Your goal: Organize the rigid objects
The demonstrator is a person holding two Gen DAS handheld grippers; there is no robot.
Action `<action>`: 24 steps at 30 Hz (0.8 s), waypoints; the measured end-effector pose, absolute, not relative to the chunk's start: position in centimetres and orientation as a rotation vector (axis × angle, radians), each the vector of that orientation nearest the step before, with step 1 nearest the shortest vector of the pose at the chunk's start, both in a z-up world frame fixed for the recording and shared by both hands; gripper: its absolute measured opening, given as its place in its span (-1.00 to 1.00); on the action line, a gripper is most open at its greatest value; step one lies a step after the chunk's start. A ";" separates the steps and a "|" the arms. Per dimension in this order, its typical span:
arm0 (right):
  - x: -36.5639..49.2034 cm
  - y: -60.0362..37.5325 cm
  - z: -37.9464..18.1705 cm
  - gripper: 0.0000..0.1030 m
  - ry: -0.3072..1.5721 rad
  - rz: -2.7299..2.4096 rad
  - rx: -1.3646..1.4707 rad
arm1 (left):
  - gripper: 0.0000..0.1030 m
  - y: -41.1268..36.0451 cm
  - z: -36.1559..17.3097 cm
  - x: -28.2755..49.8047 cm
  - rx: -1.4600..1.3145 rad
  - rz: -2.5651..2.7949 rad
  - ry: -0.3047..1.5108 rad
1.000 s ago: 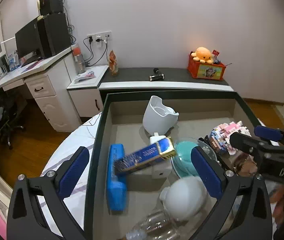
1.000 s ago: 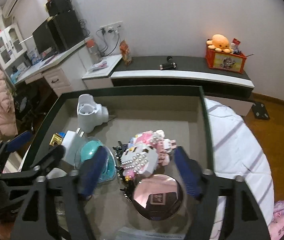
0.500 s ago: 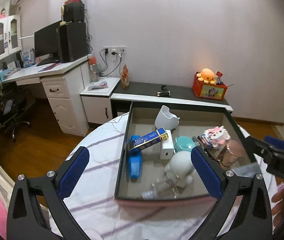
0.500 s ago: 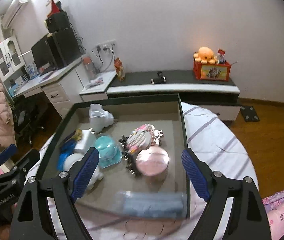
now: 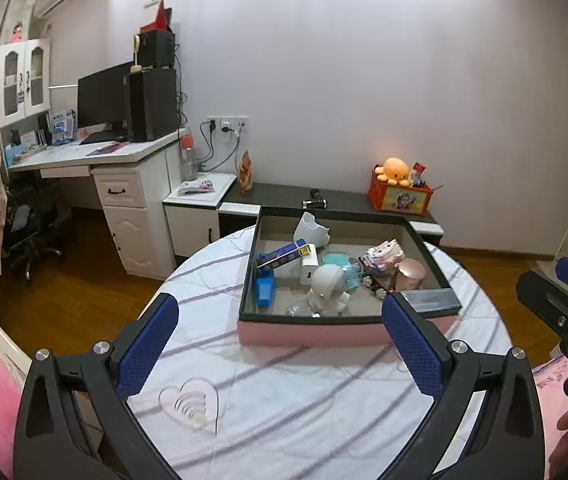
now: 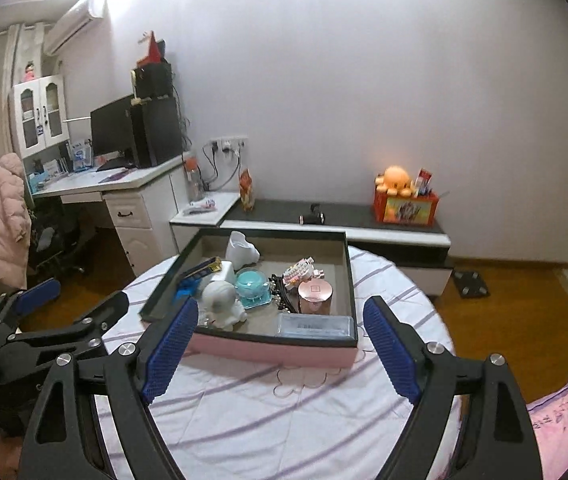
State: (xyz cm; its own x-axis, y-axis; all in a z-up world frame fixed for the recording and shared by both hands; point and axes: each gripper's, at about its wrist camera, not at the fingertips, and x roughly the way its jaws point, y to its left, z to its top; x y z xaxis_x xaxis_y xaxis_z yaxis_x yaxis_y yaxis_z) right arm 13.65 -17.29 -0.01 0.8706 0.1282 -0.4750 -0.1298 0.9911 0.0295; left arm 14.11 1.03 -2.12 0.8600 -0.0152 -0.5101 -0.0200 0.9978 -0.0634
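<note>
A pink box with a dark rim [image 5: 311,330] [image 6: 276,350] sits on a round white table. Inside lie a white astronaut figure [image 5: 327,284] [image 6: 222,304], a teal globe [image 6: 251,286], a rose-gold tin [image 6: 315,297], a blue tube box [image 5: 284,254], a white jug [image 5: 311,230], a pink block toy [image 5: 383,256] and a clear case [image 6: 315,325]. My left gripper [image 5: 280,346] is open and empty, well back from the box. My right gripper [image 6: 280,344] is open and empty, also back from it.
The striped tablecloth [image 5: 303,396] lies between the grippers and the box. Behind are a low dark cabinet [image 5: 343,202] with an orange plush box [image 5: 397,190], a white desk [image 5: 96,160] with a monitor, and wooden floor [image 6: 515,320].
Both grippers have pulled up and back from over the box. The box, close under them before, now stands farther off with the whole table in view.
</note>
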 end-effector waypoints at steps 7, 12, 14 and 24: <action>7.4 -17.5 1.3 0.67 0.403 0.108 0.005 | 1.00 1.9 -0.8 7.9 -0.082 0.022 0.481; 3.3 -18.3 1.0 0.67 0.377 0.097 0.058 | 1.00 2.2 -0.6 4.1 -0.070 0.015 0.468; 1.7 -18.2 0.6 0.67 0.367 0.099 0.061 | 1.00 2.1 -0.6 2.5 -0.057 0.023 0.458; -0.3 -17.9 0.4 0.68 0.360 0.108 0.054 | 1.00 0.2 -0.7 -0.5 0.015 0.025 0.444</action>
State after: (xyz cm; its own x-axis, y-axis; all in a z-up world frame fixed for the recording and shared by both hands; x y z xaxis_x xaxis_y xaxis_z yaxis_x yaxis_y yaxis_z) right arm -0.27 -17.87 0.41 0.9304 0.1146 -0.3482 -0.0955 0.9929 0.0714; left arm -0.46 0.17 -0.66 0.9027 0.0280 -0.4295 -0.0213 0.9996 0.0205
